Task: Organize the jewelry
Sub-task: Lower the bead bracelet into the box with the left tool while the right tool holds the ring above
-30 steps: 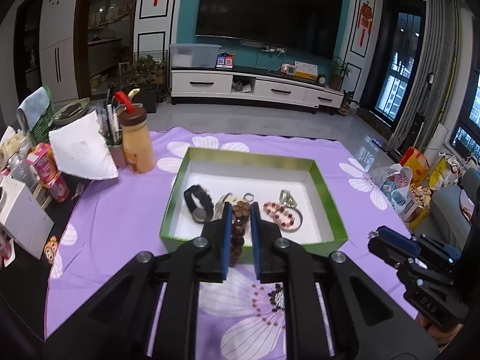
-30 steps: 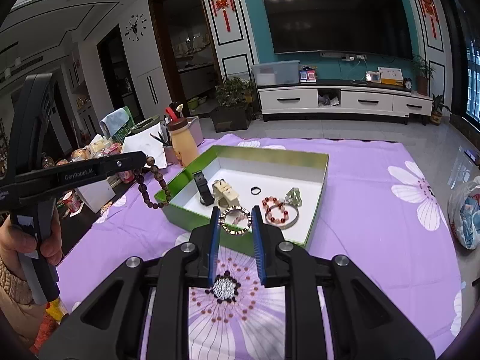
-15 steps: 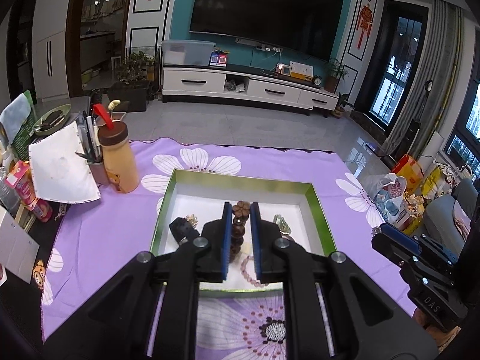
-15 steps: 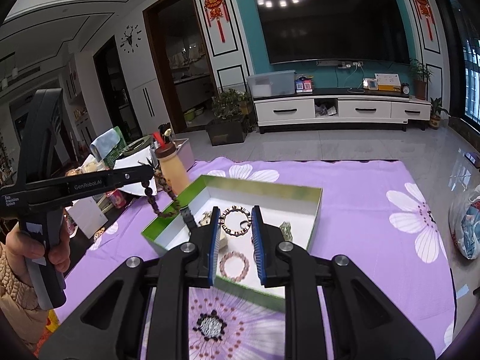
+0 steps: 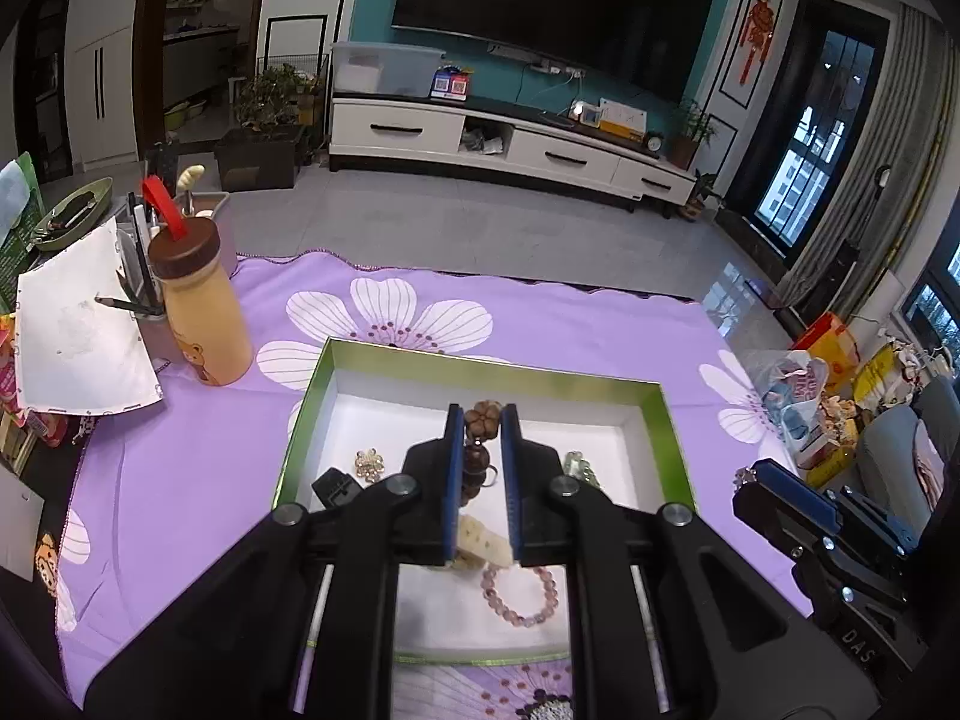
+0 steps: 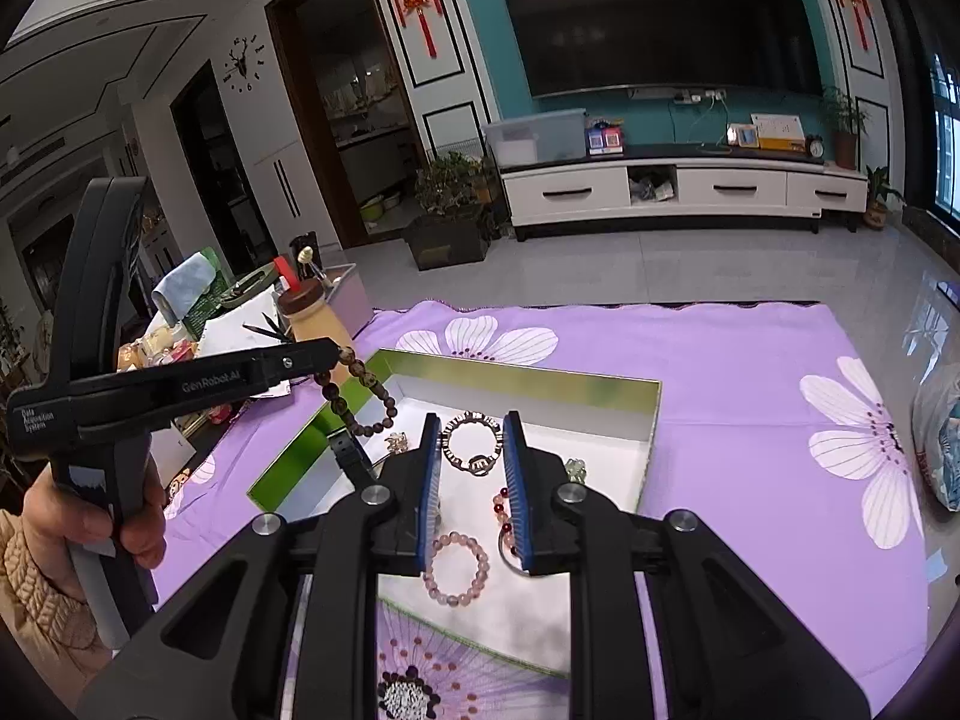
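A green box (image 5: 666,438) with a white floor (image 6: 642,414) lies on the purple flowered cloth. My left gripper (image 5: 482,420) is shut on a brown wooden bead bracelet (image 5: 482,420) and holds it above the box; in the right wrist view the bracelet (image 6: 360,396) hangs from the left gripper over the box's left edge. My right gripper (image 6: 471,441) is shut on a dark silver-studded bracelet (image 6: 471,443) above the box. Inside lie a pink bead bracelet (image 6: 456,564), a red bead bracelet (image 6: 501,510), a black watch (image 5: 336,487), a gold flower brooch (image 5: 368,463) and a cream piece (image 5: 480,543).
A tan bottle with a brown cap (image 5: 201,312), a pen cup and a white paper (image 5: 78,336) stand at the cloth's left edge, with clutter beyond. My right gripper's body (image 5: 828,534) shows at the right of the left wrist view. Bags lie on the floor at right.
Both grippers have moved forward over the box, each still holding its bracelet. The box now lies directly beneath them and looks larger.
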`<state>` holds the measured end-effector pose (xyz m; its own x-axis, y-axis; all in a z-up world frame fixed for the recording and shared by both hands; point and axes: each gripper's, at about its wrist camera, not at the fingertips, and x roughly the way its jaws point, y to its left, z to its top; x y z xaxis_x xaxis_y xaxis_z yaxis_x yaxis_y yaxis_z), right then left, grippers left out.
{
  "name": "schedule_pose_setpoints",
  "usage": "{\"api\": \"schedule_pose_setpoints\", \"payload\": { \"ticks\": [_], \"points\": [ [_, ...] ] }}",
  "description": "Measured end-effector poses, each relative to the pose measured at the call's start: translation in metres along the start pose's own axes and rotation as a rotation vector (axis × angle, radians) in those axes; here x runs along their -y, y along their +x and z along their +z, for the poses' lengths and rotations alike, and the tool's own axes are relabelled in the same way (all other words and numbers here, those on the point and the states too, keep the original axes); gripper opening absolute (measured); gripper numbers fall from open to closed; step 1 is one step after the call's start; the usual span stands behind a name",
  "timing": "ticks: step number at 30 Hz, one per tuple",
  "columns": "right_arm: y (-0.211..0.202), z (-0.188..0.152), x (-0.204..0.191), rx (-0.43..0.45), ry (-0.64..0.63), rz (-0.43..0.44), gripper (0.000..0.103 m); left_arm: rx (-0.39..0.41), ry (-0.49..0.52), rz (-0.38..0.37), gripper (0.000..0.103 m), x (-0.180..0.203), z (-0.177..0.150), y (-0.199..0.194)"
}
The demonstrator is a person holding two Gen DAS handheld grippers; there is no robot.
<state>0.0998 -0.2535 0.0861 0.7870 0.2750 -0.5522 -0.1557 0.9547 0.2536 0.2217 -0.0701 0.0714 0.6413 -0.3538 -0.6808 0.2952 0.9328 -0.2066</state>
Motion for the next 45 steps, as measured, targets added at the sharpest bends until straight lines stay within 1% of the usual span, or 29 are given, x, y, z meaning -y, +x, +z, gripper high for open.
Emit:
{"api": "schedule_pose_setpoints", "payload": {
  "ticks": [8,19,29,45],
  "points": [
    [0.038,0.002,0.006,-0.066,0.019,-0.01,0.02,-0.05,-0.001,0.019,0.012,-0.002,0.001,0.038],
    [0.077,-0.007,0.017,-0.149,0.049,-0.024,0.02,-0.101,0.006,0.038,0.012,-0.006,-0.005,0.071],
    [0.098,-0.01,0.028,-0.216,0.088,-0.035,0.02,-0.132,0.018,0.052,0.012,-0.006,-0.011,0.084],
    [0.109,-0.013,0.03,-0.25,0.095,-0.043,0.02,-0.166,0.026,0.067,0.012,-0.01,-0.019,0.097]
  ]
}}
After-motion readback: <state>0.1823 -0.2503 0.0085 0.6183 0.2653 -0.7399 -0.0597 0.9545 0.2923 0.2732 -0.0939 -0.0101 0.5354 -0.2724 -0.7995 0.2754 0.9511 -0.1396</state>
